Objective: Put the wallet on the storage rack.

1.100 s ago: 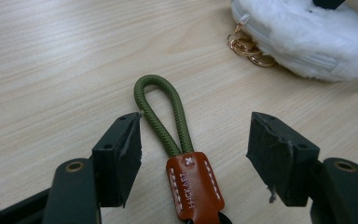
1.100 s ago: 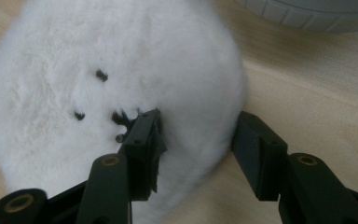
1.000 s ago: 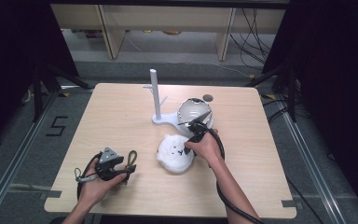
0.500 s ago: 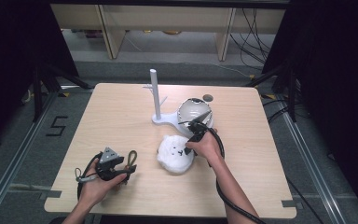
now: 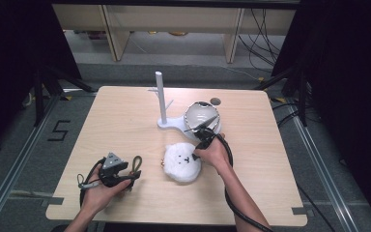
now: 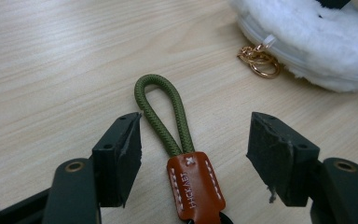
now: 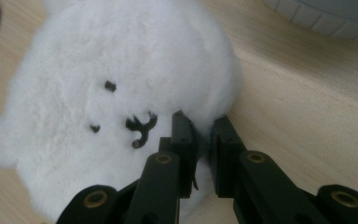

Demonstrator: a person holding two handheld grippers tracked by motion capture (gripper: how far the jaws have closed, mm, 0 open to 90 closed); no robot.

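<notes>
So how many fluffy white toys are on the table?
1. The fluffy white toy lies near the middle of the table, in front of the white stand, and the right tool is pinching its edge. I see no others.

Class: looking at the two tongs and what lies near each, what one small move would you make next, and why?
Probably close the left tongs on the green cord loop: the jaws stand open with the loop lying flat on the table between them, while the right tongs already pinch the white plush pouch.
</notes>
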